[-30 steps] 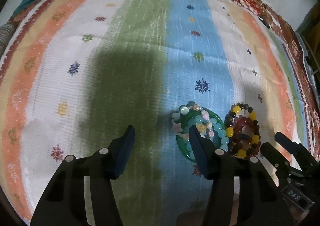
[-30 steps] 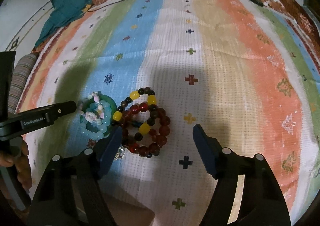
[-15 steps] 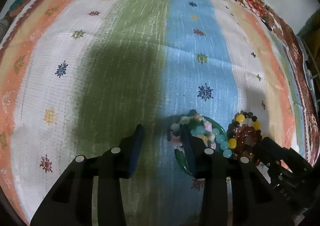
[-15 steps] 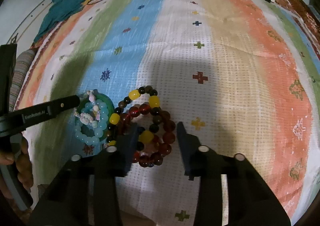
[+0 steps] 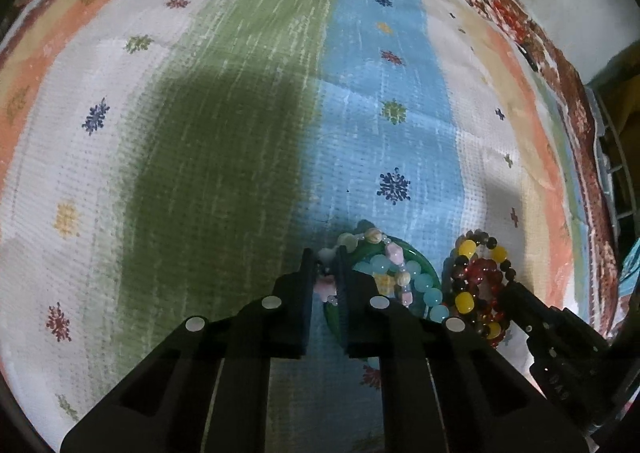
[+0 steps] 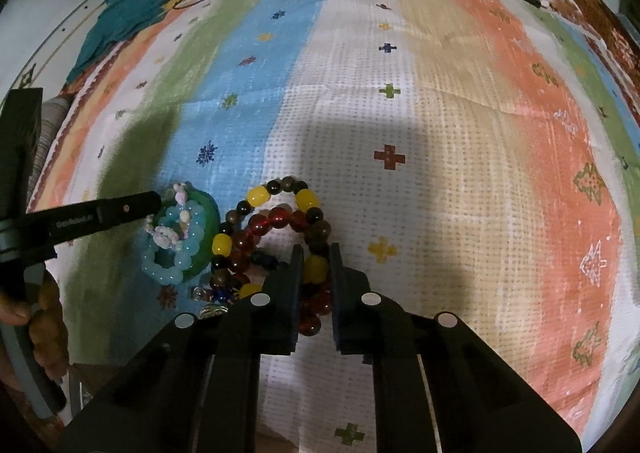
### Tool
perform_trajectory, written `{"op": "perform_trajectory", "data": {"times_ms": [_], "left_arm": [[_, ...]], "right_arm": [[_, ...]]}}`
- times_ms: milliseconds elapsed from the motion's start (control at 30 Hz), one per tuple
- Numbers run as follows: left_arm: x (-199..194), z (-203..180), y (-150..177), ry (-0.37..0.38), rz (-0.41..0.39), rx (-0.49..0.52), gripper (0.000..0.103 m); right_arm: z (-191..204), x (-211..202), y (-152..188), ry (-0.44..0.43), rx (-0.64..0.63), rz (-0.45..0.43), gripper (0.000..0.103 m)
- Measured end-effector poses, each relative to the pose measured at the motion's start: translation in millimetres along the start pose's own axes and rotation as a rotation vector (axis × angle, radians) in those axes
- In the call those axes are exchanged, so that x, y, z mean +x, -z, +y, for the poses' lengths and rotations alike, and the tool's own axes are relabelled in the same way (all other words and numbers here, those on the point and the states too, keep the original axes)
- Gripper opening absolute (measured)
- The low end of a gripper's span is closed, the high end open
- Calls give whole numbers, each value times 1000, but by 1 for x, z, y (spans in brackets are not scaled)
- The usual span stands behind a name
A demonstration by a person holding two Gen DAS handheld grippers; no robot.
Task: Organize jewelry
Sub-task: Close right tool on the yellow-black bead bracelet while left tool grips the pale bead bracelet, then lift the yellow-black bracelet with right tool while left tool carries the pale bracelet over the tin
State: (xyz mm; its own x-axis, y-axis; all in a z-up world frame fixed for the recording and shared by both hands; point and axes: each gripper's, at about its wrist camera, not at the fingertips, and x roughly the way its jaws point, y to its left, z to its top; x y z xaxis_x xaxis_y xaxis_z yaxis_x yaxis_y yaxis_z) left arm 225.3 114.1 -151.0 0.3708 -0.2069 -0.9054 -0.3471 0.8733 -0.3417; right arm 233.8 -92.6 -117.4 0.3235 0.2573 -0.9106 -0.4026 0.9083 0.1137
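Observation:
A pile of jewelry lies on a striped cloth. A green bangle carries a light-blue bead bracelet and a pastel charm bracelet. Beside it lie a yellow-and-dark bead bracelet and a red bead bracelet. My left gripper is shut on the pastel charm bracelet at a pink charm. My right gripper is shut on the yellow-and-dark bead bracelet at a yellow bead. The pile also shows in the right wrist view, with the bangle at left.
The striped cloth covers the whole work surface. A teal garment and a thin cord lie at the far left edge. Small loose trinkets lie just in front of the pile. A wire rack stands at the right.
Both grippers moved forward onto the pile and closed from wide open: the left onto the pastel charm bracelet, the right onto the yellow-and-dark bead bracelet.

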Motion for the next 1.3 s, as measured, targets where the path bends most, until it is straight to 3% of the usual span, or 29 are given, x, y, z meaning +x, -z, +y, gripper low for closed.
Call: {"op": "perform_trajectory", "data": {"times_ms": [933, 1300], "left_arm": [[-43, -27, 9, -161, -96, 169, 8], [-65, -48, 23, -175, -152, 229, 8]], "right_arm": [[6, -27, 4, 16, -29, -57, 13], [8, -58, 13, 24, -26, -120, 13]]}}
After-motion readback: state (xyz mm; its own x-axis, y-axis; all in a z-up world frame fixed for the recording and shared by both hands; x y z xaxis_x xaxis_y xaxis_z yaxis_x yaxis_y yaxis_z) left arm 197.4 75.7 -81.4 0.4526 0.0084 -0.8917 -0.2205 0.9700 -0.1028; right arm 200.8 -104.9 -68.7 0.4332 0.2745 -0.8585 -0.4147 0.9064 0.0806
